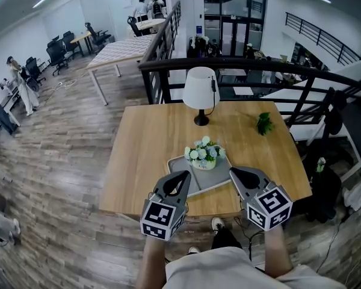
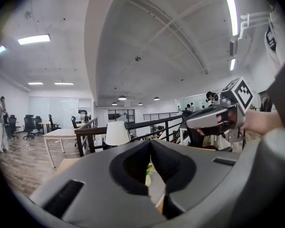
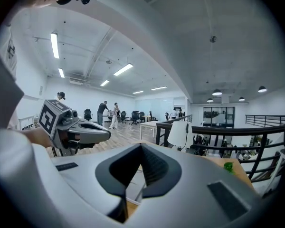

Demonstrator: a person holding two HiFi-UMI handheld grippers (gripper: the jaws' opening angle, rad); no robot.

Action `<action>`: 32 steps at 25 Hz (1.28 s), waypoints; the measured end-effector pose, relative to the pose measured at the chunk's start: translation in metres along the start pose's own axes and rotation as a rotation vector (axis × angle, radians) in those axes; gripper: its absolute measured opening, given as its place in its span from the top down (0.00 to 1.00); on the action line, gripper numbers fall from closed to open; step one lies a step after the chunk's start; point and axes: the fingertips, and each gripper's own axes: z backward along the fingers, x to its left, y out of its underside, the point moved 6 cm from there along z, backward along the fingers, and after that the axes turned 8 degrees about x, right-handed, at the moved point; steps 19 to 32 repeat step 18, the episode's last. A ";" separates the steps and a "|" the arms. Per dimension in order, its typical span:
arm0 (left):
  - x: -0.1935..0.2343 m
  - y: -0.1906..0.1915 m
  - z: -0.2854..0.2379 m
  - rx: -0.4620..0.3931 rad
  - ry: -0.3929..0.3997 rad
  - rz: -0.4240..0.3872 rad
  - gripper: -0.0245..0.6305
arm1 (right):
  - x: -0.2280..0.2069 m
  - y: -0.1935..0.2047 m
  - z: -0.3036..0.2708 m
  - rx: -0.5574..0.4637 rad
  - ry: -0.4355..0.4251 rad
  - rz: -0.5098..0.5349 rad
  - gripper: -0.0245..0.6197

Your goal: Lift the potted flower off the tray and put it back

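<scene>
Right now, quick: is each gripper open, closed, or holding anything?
Left gripper: closed, holding nothing.
Right gripper: closed, holding nothing.

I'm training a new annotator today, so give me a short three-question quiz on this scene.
1. True or false: the potted flower stands on the tray.
2. What stands behind the tray on the table? A) lamp B) kettle C) laptop
3. Fill in: the jaws of the left gripper and the right gripper are both ___, with nothing between them.
Key: 1 true; 2 A; 3 shut.
</scene>
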 end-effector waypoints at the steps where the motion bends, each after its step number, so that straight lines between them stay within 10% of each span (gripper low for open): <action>1: -0.001 -0.002 0.000 -0.004 0.001 -0.003 0.93 | -0.001 -0.001 0.001 -0.005 0.003 0.000 0.95; 32: -0.006 0.000 -0.004 -0.002 0.022 -0.014 0.93 | -0.005 0.006 -0.005 0.007 0.025 0.004 0.95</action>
